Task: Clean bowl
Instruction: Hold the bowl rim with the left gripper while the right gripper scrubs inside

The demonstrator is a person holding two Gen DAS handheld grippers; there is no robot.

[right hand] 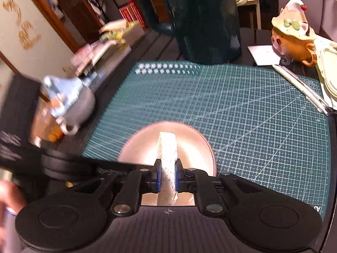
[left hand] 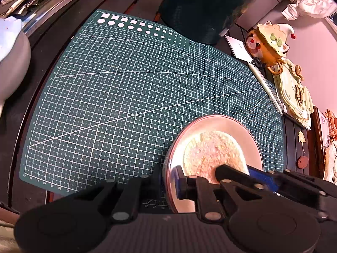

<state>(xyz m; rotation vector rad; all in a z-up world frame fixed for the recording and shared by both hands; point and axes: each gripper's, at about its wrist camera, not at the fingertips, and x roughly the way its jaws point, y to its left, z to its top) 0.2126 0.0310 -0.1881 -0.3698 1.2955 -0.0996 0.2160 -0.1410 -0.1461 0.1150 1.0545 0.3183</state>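
Note:
A pink metal bowl (left hand: 242, 130) stands on the green cutting mat, at its near right in the left wrist view. My left gripper (left hand: 170, 179) is shut on the bowl's left rim. A pale, rough sponge (left hand: 212, 151) lies inside the bowl, and my right gripper (left hand: 242, 172) reaches in from the right, shut on it. In the right wrist view the sponge (right hand: 167, 147) stands edge-on between the blue pads of the right gripper (right hand: 167, 179), above the bowl (right hand: 143, 147). The left gripper's black body (right hand: 63, 166) comes in from the left.
The cutting mat (left hand: 126, 94) covers a dark table. A tall dark jug (left hand: 200, 10) stands at its far edge. On the right are an orange ceramic pot (left hand: 267, 42), a pen (left hand: 265, 86) and a cream tray (left hand: 294, 92). A grey teapot (right hand: 82, 105) sits left.

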